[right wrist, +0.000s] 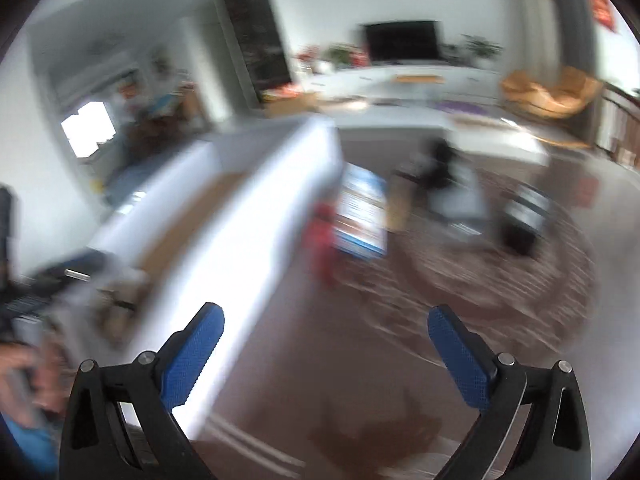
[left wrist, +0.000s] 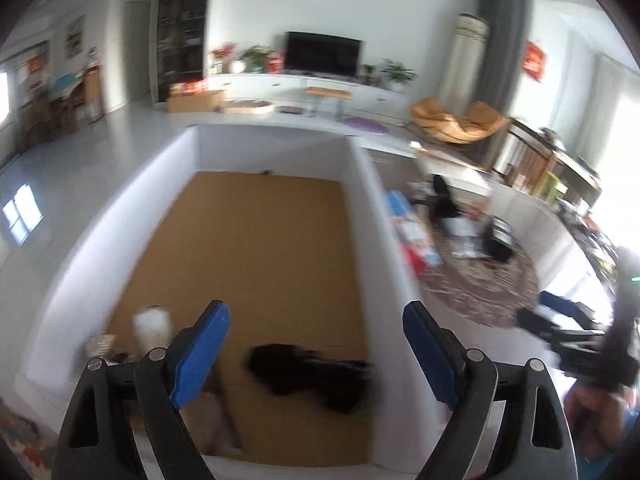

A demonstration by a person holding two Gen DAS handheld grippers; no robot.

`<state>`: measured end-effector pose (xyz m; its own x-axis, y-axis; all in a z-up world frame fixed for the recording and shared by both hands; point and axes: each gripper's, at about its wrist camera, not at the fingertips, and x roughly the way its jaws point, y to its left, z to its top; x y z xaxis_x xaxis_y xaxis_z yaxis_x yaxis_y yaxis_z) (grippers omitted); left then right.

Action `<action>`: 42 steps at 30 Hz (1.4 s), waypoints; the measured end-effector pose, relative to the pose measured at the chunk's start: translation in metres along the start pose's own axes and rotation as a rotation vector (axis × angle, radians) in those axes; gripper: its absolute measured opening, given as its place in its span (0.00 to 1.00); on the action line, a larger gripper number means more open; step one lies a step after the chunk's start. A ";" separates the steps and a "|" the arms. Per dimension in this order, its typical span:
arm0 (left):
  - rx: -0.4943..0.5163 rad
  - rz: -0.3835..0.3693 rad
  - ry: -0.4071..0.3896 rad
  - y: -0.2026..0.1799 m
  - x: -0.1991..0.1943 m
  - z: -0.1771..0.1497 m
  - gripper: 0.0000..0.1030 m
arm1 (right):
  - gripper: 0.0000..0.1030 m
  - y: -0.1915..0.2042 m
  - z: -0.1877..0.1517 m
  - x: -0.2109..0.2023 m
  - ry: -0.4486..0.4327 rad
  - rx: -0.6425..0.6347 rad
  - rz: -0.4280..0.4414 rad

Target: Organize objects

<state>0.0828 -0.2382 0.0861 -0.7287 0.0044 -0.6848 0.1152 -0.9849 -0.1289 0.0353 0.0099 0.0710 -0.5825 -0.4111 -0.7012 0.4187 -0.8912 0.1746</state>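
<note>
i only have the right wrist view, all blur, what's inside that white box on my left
Observer: A black object lies on the brown floor of the white box, near the front.
Operator: anything else in there
Observer: A white container stands at the front left corner.
Operator: is the left gripper holding something
Observer: No. The left gripper is open over the box, nothing between its pads.
</note>
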 end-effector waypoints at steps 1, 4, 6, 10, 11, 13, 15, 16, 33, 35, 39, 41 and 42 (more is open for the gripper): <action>0.029 -0.030 0.000 -0.014 -0.002 0.000 0.86 | 0.99 -0.028 -0.015 0.004 0.031 0.027 -0.083; 0.156 -0.138 0.006 -0.076 -0.007 -0.010 0.86 | 0.99 -0.085 -0.047 0.002 0.063 0.090 -0.218; 0.224 -0.181 0.015 -0.109 -0.007 -0.017 0.86 | 0.99 -0.113 -0.058 -0.005 0.070 0.122 -0.293; 0.320 -0.245 0.087 -0.167 0.014 -0.040 0.86 | 0.99 -0.134 -0.064 -0.012 0.069 0.159 -0.360; 0.327 -0.251 0.111 -0.177 0.024 -0.046 0.86 | 0.99 -0.136 -0.065 -0.014 0.070 0.161 -0.371; 0.331 -0.247 0.147 -0.188 0.039 -0.057 0.86 | 0.99 -0.138 -0.068 -0.017 0.070 0.155 -0.385; 0.331 -0.223 0.166 -0.195 0.055 -0.066 0.86 | 0.99 -0.137 -0.073 -0.016 0.068 0.138 -0.395; 0.330 -0.203 0.175 -0.197 0.063 -0.070 0.86 | 0.99 -0.137 -0.075 -0.016 0.067 0.131 -0.394; 0.223 0.101 0.080 -0.179 0.141 0.023 0.86 | 0.99 -0.127 -0.076 -0.002 0.078 0.013 -0.428; 0.196 0.176 0.067 -0.173 0.171 0.055 0.86 | 0.99 -0.131 -0.076 -0.001 0.081 0.028 -0.413; 0.132 0.229 0.180 -0.157 0.236 0.085 0.86 | 0.99 -0.134 -0.076 -0.001 0.083 0.050 -0.404; 0.120 0.232 0.266 -0.150 0.266 0.085 0.86 | 0.99 -0.135 -0.077 -0.001 0.084 0.055 -0.399; 0.131 0.254 0.267 -0.149 0.272 0.083 0.86 | 0.99 -0.135 -0.077 -0.001 0.085 0.057 -0.396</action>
<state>-0.1891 -0.1043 -0.0212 -0.4847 -0.2149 -0.8479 0.1701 -0.9740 0.1496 0.0329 0.1456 -0.0053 -0.6306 -0.0188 -0.7759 0.1331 -0.9875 -0.0843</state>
